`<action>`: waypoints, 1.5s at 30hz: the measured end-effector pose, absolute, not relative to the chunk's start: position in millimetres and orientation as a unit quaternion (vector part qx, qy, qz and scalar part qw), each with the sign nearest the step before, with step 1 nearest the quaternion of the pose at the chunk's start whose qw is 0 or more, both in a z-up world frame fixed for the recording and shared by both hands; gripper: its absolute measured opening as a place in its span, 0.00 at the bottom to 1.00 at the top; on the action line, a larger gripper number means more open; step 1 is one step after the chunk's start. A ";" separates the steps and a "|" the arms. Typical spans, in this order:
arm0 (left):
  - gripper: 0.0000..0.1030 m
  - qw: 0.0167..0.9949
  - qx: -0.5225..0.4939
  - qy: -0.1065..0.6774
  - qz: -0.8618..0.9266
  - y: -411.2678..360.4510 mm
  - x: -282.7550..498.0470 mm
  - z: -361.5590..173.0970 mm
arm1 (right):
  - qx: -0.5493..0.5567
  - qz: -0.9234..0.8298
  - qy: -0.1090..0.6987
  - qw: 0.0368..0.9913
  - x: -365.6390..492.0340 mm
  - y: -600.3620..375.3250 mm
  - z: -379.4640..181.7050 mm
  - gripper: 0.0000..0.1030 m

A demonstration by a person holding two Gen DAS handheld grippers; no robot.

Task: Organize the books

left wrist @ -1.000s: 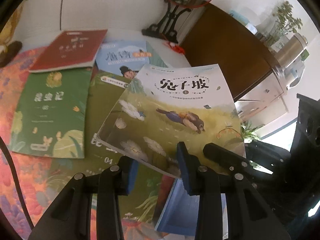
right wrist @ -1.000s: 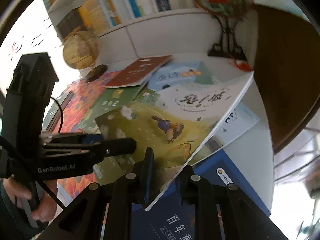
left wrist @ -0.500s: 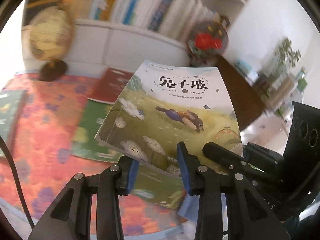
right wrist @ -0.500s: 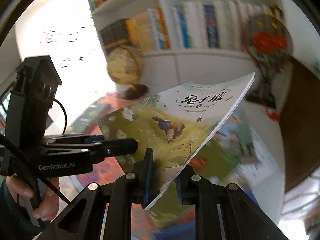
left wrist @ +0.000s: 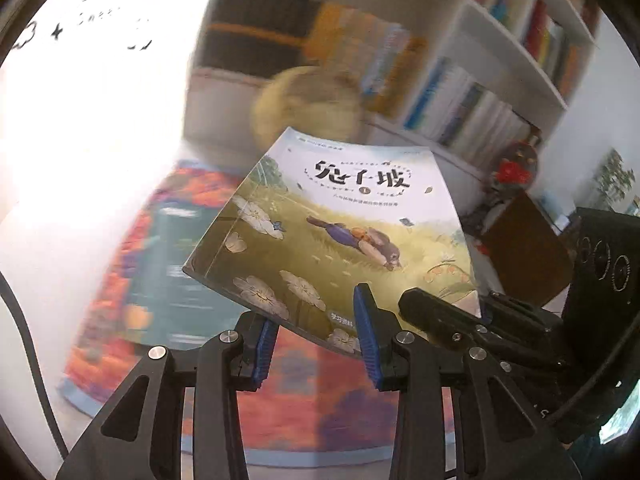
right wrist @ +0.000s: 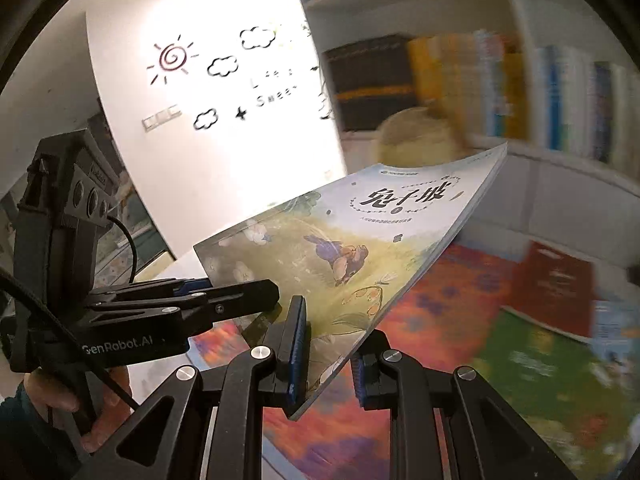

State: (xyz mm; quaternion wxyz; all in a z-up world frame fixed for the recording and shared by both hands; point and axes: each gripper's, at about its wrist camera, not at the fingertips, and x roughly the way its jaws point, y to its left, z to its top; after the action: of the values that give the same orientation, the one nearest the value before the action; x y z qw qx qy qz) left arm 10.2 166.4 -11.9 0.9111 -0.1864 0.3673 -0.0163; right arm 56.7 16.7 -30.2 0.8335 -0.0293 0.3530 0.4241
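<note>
Book (left wrist: 344,248) is hanging airborne, both the left gripper (left wrist: 316,340) and right gripper (right wrist: 328,364) clamping its lower edge; a loosening pinch risks dropping it.

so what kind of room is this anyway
Probably a child's reading room or study at home. White bookshelves packed with books, a globe under them, and cartoon sun-and-cloud wall decals. Both grippers hold a picture book above a colourful flowered cloth.

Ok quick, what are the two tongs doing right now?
Left tongs: closed on the bottom edge of the thin paperback picture book with a grassy cover.
Right tongs: closed on the same book's corner.
</note>
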 end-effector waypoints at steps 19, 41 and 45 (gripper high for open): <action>0.31 0.877 -0.243 0.412 -0.038 277.9 50.8 -112.9 | -0.004 0.407 0.470 0.783 125.3 148.6 -134.4 0.21; 0.32 0.828 -0.286 0.480 0.032 290.9 -0.7 -157.6 | -0.004 0.382 0.558 0.737 115.4 147.8 -183.5 0.43; 0.31 0.833 -0.285 0.472 0.046 278.3 -24.1 -147.9 | -0.029 0.368 0.558 0.743 93.1 124.3 -173.4 0.45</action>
State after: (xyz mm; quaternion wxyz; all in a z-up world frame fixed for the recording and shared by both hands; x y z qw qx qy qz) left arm -24.1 278.3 -147.9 0.8329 -0.2854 0.4720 0.0456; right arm 93.1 124.3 -173.4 0.7434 -0.0291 0.5579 0.3678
